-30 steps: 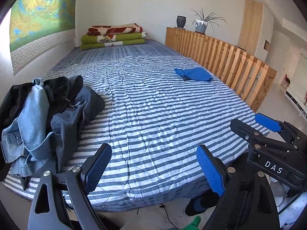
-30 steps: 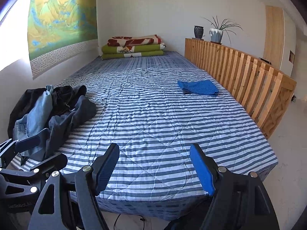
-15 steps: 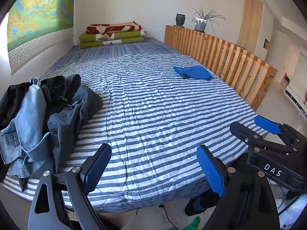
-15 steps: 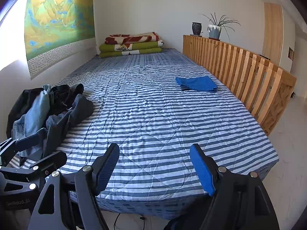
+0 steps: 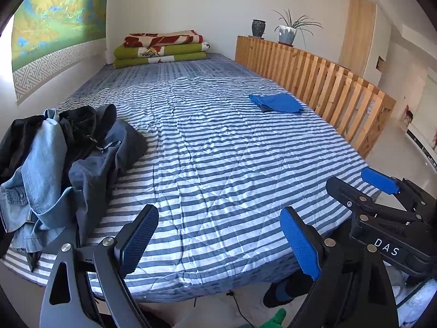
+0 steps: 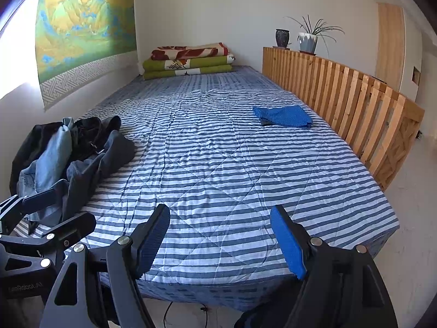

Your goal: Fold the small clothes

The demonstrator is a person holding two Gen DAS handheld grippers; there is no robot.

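Observation:
A heap of unfolded clothes (image 5: 62, 164) (image 6: 73, 155), denim blue, dark grey and black, lies at the left edge of the striped bed (image 5: 218, 164) (image 6: 224, 164). A folded blue garment (image 5: 277, 103) (image 6: 282, 116) rests flat at the far right of the bed, beside the wooden railing. My left gripper (image 5: 218, 243) hangs open over the bed's near edge, holding nothing. My right gripper (image 6: 221, 240) is open too, also empty, at the near edge. Each gripper shows in the other's view: the right one (image 5: 382, 210) at the right side, the left one (image 6: 41, 227) at the left side.
A slatted wooden railing (image 5: 314, 82) (image 6: 341, 95) runs along the bed's right side with two plant pots (image 6: 307, 42) on top. Folded blankets (image 5: 161, 49) (image 6: 188, 60) are stacked at the far end. A wall hanging (image 6: 82, 27) covers the left wall. A foot in a dark sock (image 5: 281, 291) stands on the floor below.
Both views have shifted slightly, with the grippers drifting a little lower and closer over the near edge of the bed. The clothes have not moved and both grippers stay open.

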